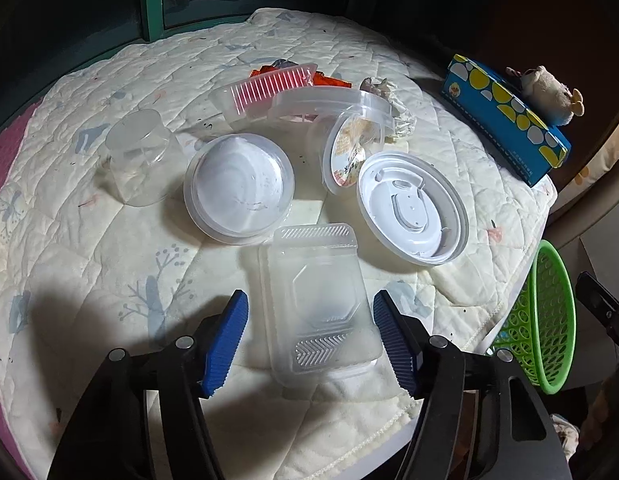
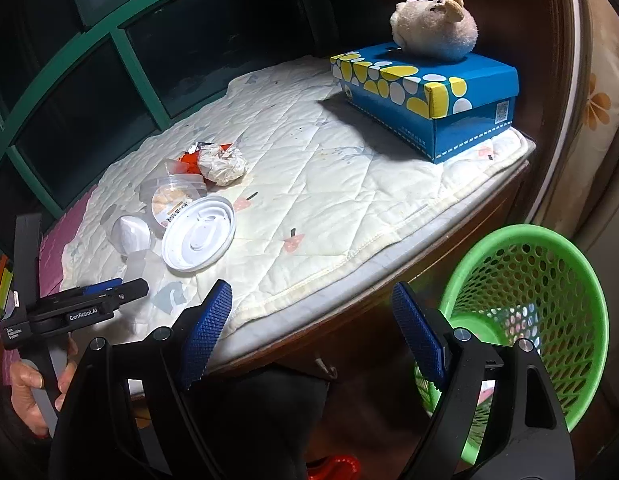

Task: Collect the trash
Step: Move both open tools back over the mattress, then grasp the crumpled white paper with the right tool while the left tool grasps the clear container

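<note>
Blue ribbed pads (image 1: 225,340) of the left gripper (image 1: 309,340) stand wide apart on either side of a clear tray (image 1: 319,304), not yet touching it; the right gripper (image 2: 309,336) hangs empty with jaws apart, off the table edge near the bin (image 2: 549,280). I judge the step in hand to be the grasp on that tray: thin, springy plastic, so the pads should close on its long edges gently, low and square, or it may buckle and pop out. By size: the quilt (image 1: 89,240) is soft, stitched and yielding, so pressing down will sink; the green bin is rigid, perforated and round; the white lid (image 1: 413,208) is a moulded disc; the bowl (image 1: 239,188) is round and shallow; the clear cup (image 1: 139,160) lies tipped; the paper wad (image 2: 223,166) is crumpled and light.
</note>
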The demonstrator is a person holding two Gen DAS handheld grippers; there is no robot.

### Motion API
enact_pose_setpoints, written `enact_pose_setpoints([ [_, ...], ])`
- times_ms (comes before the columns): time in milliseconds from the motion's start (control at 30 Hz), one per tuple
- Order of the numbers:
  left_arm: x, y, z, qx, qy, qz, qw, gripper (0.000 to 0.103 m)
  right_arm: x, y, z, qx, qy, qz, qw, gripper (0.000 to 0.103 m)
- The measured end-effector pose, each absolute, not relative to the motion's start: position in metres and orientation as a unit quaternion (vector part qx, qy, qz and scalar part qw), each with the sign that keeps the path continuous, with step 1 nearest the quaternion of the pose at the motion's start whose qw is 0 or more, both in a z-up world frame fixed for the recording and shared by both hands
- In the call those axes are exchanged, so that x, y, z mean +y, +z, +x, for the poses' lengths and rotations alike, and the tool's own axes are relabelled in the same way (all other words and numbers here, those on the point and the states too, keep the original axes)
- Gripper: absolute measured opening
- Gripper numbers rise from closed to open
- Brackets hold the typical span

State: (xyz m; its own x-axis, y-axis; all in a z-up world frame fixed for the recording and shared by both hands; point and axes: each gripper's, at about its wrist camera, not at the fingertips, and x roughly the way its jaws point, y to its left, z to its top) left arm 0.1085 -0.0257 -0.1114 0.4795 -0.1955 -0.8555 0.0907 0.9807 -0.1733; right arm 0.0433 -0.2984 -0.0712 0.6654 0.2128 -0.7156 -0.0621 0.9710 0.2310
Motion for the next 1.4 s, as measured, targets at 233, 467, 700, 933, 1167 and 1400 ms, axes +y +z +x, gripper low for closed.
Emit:
enact_pose_setpoints([
  [233,-0.027,-0.111,0.108,0.502,-0.094,-0.05,0.858,0.047,-0.286,-0.064,0.051,0.398,0.089,0.084,0.909,0.082],
  [467,-0.02,-0.099,0.097,0.495,-0.109,-0.052,0.861,0.046,-0.269,-0.055,0.076,0.4,0.118,0.082,0.905,0.082],
  [700,-0.006,-0.081,0.082,0.479,-0.12,-0.052,0.868,0.046,-0.245,-0.047,0.124,0.407,0.153,0.099,0.895,0.082],
  [933,0.005,-0.066,0.075,0.461,-0.13,-0.056,0.876,0.046,-0.208,-0.049,0.176,0.417,0.178,0.108,0.885,0.081],
  [1167,0.015,-0.061,0.076,0.458,-0.134,-0.067,0.877,0.046,-0.196,-0.062,0.222,0.439,0.171,0.141,0.871,0.08],
  [1400,0.021,-0.061,0.08,0.457,-0.135,-0.071,0.876,0.046,-0.191,-0.085,0.247,0.468,0.154,0.144,0.858,0.08],
])
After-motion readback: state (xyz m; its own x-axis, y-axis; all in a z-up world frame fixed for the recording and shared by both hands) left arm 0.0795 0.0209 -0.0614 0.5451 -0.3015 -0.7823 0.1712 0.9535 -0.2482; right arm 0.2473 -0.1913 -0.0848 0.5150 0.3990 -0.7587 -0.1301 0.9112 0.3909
